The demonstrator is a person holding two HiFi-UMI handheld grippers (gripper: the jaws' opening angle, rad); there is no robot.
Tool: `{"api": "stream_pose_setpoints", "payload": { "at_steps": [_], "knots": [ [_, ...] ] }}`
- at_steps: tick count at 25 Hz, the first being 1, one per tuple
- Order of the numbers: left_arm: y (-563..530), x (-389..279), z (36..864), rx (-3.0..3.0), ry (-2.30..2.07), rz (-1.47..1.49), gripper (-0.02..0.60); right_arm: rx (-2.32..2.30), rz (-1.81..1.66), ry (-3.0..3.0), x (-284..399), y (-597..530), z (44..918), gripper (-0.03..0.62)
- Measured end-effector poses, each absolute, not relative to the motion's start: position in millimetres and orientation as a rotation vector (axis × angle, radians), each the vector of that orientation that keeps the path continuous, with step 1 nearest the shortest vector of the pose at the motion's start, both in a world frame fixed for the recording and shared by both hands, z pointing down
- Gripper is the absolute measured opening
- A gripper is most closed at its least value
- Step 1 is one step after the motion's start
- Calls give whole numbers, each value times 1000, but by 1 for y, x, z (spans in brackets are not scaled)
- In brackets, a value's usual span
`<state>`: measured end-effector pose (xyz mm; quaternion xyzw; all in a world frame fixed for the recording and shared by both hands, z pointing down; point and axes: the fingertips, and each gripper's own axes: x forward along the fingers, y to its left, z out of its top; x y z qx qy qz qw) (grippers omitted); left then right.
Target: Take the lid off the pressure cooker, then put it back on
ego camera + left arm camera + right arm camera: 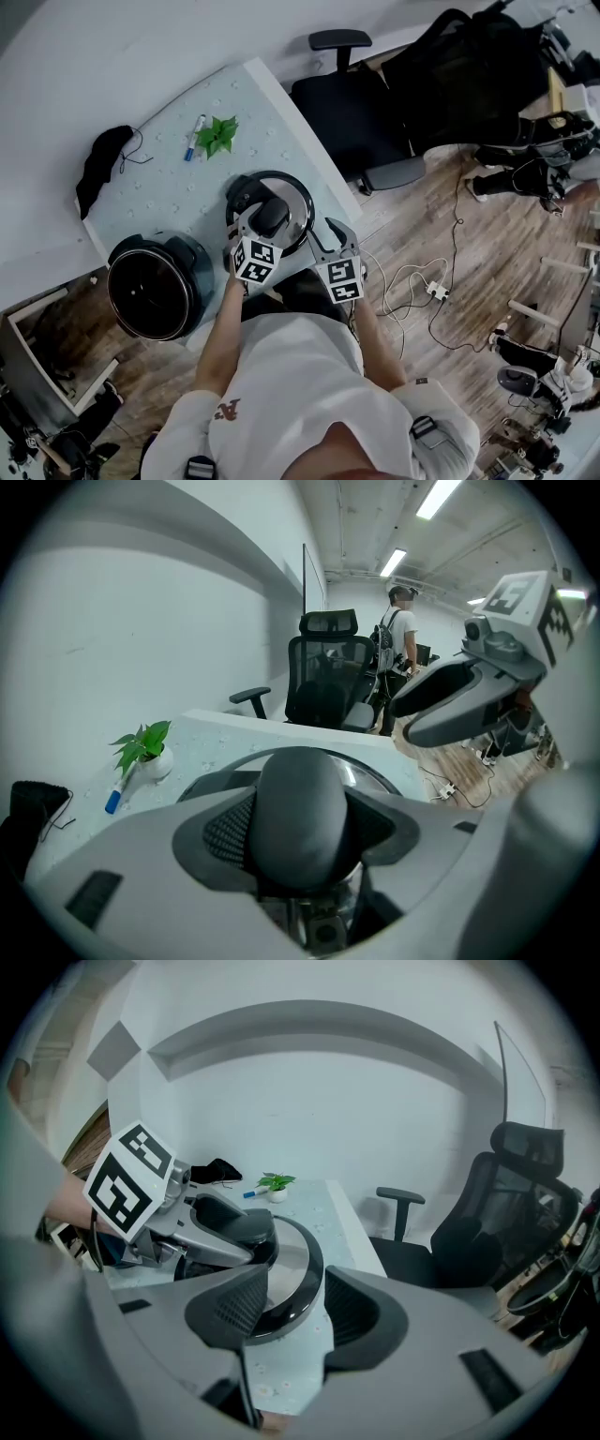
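The pressure cooker lid (pixel 293 197), steel with a black rim and a dark knob (pixel 300 808), lies on the pale table (pixel 169 187) to the right of the open cooker pot (pixel 152 286). My left gripper (pixel 268 221) comes at it from the near side, and its jaws are shut on the knob, with the pads pressing both flanks. At the lid's right edge my right gripper (pixel 298 1312) stands open. The black rim (pixel 305 1274) shows in the gap between its pads (pixel 236 1305), with no pad touching it.
A small potted plant (pixel 217 134) and a blue pen (pixel 194 138) sit at the table's far side, and a black cloth (pixel 103 164) at its far left corner. A black office chair (pixel 352 112) stands past the table's right edge. Cables trail over the wooden floor.
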<state>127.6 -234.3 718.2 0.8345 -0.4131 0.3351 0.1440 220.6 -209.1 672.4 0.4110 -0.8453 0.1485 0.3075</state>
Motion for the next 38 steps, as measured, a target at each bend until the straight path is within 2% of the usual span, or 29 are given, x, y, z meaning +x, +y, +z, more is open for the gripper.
{"api": "stream_pose_setpoints", "payload": {
  "at_steps": [3,5,8,20,38],
  "knots": [
    [-235,129,717,2429,-1194,988,282,1092,392,-2238,218,-208,670,190],
    [-234,130,715,2431,-1178,984,319,1100,391,-2244,215,-207,667,190],
    [-230,128,710,2414,-1164,947,337,1114,393,-2249,212,-205,664,191],
    [-206,109,699,2389,-1166,936,327,1165,434,-2237,205,-185,660,191],
    [-232,125,712,2341,-1151,954,324,1135,434,-2235,208,-193,663,190]
  ]
}}
